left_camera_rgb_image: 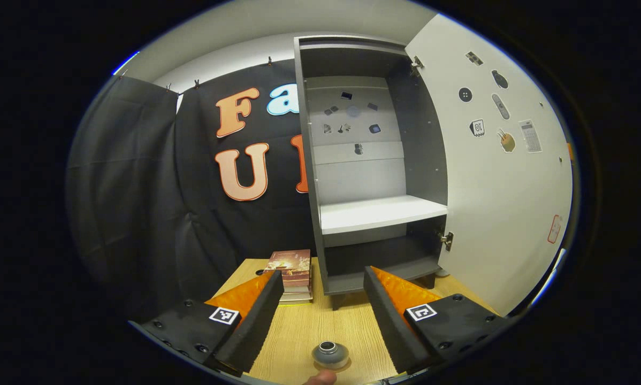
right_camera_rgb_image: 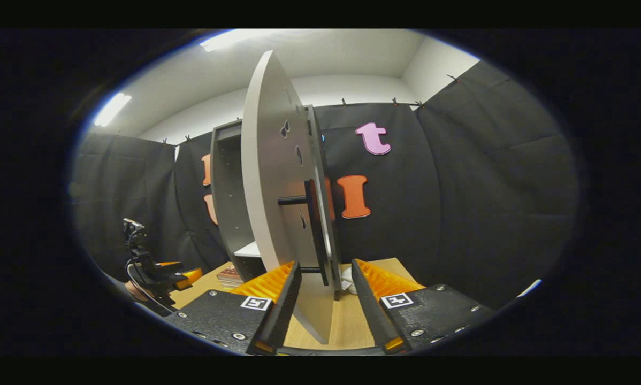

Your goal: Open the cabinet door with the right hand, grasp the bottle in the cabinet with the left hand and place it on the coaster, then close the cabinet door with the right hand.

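Black cloth booth all round, pale ceiling up top, and a wooden table along the bottom of the frame in both views.

The grey cabinet stands mid-frame in my left gripper view, its door swung wide across the right side, so the shelves sit exposed. Nothing's on the white shelf. In my right gripper view that door runs edge-on down the centre, slotted between my right gripper fingers. They're spread either side of it; whether they touch it, I can't tell. My guess is I'm parked there to push it shut.

A stack of books lies just left of the cabinet's foot.

My left gripper is spread wide and holding nothing, hovering over the bottle, which stands bottom centre on the coaster. So I'd say the placing part is done and only the door remains.
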A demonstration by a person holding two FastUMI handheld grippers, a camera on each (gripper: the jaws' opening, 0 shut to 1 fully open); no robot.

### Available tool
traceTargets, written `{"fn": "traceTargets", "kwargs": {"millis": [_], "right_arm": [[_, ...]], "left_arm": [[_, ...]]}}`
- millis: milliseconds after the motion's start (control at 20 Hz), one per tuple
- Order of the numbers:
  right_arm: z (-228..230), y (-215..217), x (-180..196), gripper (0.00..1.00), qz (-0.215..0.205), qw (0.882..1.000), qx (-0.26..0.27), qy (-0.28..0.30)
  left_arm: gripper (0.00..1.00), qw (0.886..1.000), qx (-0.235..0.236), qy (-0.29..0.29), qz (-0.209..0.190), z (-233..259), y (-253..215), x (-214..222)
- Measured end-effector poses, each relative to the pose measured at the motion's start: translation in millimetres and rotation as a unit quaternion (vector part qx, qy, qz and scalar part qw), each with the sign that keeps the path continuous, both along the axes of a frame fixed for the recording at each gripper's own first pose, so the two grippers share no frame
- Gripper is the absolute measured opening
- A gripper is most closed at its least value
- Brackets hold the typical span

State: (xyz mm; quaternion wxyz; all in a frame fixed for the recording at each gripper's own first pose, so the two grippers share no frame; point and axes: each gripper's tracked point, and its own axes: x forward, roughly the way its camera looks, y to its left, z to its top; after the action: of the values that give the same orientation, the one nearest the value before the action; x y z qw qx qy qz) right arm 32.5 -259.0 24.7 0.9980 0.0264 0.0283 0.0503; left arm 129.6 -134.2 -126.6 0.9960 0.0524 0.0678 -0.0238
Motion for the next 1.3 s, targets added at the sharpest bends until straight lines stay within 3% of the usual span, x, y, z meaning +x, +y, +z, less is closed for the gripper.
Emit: {"fn": "traceTargets", "kwargs": {"millis": [100,150,350,400,500,700,750,850,900,1000,1050,1250,1300], "right_arm": [[-1,14,-1,0.59,-0.001,1.0,0.002,0.001],[0,26,1,0.68,0.002,1.0,0.006,0.003],[-7,77,9,0.67,0.026,0.999,0.02,0.007],[-8,90,12,0.51,0.034,0.999,0.024,0.008],[-11,111,18,0.52,0.044,0.999,0.026,0.013],[-16,148,37,0.57,0.051,0.998,0.016,0.014],[-17,158,40,0.64,0.055,0.998,0.018,0.015],[-22,179,47,0.58,0.063,0.998,0.017,0.014],[-26,188,54,0.64,0.066,0.998,0.012,0.016],[-35,208,74,0.72,0.07,0.997,-0.001,0.02],[-35,218,85,0.7,0.07,0.997,-0.004,0.017],[-37,259,131,0.8,0.076,0.997,0.005,0.013],[-37,269,144,0.78,0.077,0.997,0.007,0.011]], "left_arm": [[1.0,1.0,-0.005,0.001,-0.003,-1,8,4],[0.98,1.0,-0.008,0.002,-0.003,-1,13,6],[0.98,1.0,-0.016,0.005,-0.002,-1,38,16],[0.98,1.0,-0.017,0.004,-0.001,-1,46,19],[0.98,1.0,-0.023,0.003,0.003,1,61,24],[1.0,1.0,-0.026,-0.001,0.006,5,88,32],[0.98,1.0,-0.026,-0.002,0.007,5,94,34],[0.98,1.0,-0.028,-0.004,0.011,5,109,38],[0.98,1.0,-0.028,-0.002,0.013,3,116,39],[0.98,0.999,-0.028,0.0,0.019,0,129,42],[0.98,0.999,-0.028,0.0,0.022,0,136,43],[0.98,0.999,-0.028,0.0,0.039,2,168,55],[0.98,0.999,-0.029,-0.001,0.042,4,176,58]]}}
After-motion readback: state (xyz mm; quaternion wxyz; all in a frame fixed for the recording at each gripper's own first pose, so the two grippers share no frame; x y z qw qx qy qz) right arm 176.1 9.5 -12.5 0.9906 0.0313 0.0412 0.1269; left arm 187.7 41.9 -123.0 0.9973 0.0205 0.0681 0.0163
